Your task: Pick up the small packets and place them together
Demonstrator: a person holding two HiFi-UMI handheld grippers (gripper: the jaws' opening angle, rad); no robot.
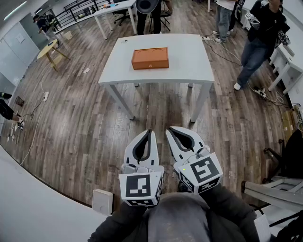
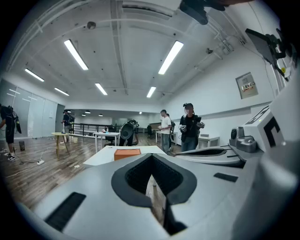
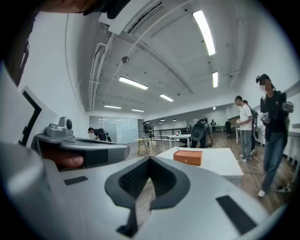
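Note:
No small packets show in any view. An orange box (image 1: 149, 58) lies closed on a white table (image 1: 189, 71) ahead of me, seen again as the orange box (image 2: 127, 152) and the orange box (image 3: 188, 157) in the gripper views. My left gripper (image 1: 149, 132) and right gripper (image 1: 169, 128) are held side by side close to my body, over the wooden floor and well short of the table. Both point toward the table. The left gripper (image 2: 151, 156) is shut with nothing in it. The right gripper (image 3: 150, 159) is likewise shut and empty.
A person in dark clothes (image 1: 259, 38) stands right of the table, with others behind it. More white tables (image 1: 116, 9) and a round wooden table (image 1: 49, 48) stand at the back left. A small white box (image 1: 102, 202) sits on the floor near my left side. Cables (image 1: 265, 94) trail at the right.

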